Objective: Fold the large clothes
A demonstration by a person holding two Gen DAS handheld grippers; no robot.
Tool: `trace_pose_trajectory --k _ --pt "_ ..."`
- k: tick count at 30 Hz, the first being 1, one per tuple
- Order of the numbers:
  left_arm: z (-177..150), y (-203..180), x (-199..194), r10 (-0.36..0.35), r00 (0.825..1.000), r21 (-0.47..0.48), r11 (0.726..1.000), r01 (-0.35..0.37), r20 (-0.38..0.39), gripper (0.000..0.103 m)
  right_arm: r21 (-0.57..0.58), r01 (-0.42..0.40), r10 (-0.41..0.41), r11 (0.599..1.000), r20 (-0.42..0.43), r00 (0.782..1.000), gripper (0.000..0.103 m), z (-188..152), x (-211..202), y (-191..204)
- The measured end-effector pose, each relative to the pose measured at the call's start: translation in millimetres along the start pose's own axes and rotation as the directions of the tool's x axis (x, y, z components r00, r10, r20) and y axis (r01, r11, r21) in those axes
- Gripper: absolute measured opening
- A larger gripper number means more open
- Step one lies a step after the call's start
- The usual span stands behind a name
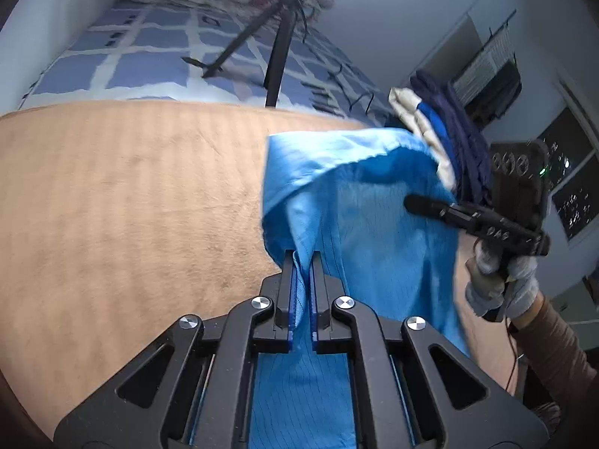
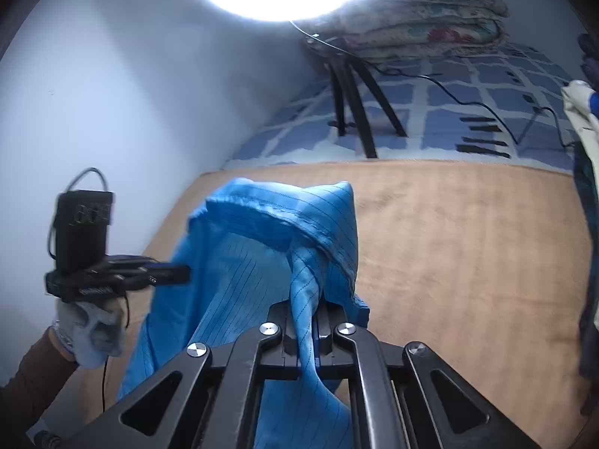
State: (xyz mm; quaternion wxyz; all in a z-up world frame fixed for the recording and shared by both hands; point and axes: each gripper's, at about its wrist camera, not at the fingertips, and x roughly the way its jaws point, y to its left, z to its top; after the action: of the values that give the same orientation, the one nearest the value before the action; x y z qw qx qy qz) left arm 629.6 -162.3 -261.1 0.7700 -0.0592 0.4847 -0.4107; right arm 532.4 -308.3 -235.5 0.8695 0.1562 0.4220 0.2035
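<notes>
Both tools clamped on blue garment [image 1: 359,202]: left tool [image 1: 302,258], right tool [image 2: 307,301]. Cloth lifted above tan blanket [image 1: 131,194] on bed. Step: pick-up/spread. Next, prob.: pull apart w/ even tension, lay flat.

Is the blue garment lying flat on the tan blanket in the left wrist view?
No: the blue garment hangs bunched above the tan blanket, pinched in the left gripper.
</notes>
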Motion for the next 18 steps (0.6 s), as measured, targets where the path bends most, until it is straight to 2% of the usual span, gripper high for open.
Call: trace_pose_trajectory --k 9,18 --pt "-21 -37 -61 0.011 0.998 0.033 0.999 -0.013 0.062 0.002 -0.065 -0.044 0.047 0.997 0.047 0.998 0.0 0 -51 49" --pt "-76 -98 -138 0.037 0.994 0.083 0.995 -0.046 0.101 0.002 -0.131 -0.06 0.066 0.99 0.043 0.997 0.0 -45 -124 111"
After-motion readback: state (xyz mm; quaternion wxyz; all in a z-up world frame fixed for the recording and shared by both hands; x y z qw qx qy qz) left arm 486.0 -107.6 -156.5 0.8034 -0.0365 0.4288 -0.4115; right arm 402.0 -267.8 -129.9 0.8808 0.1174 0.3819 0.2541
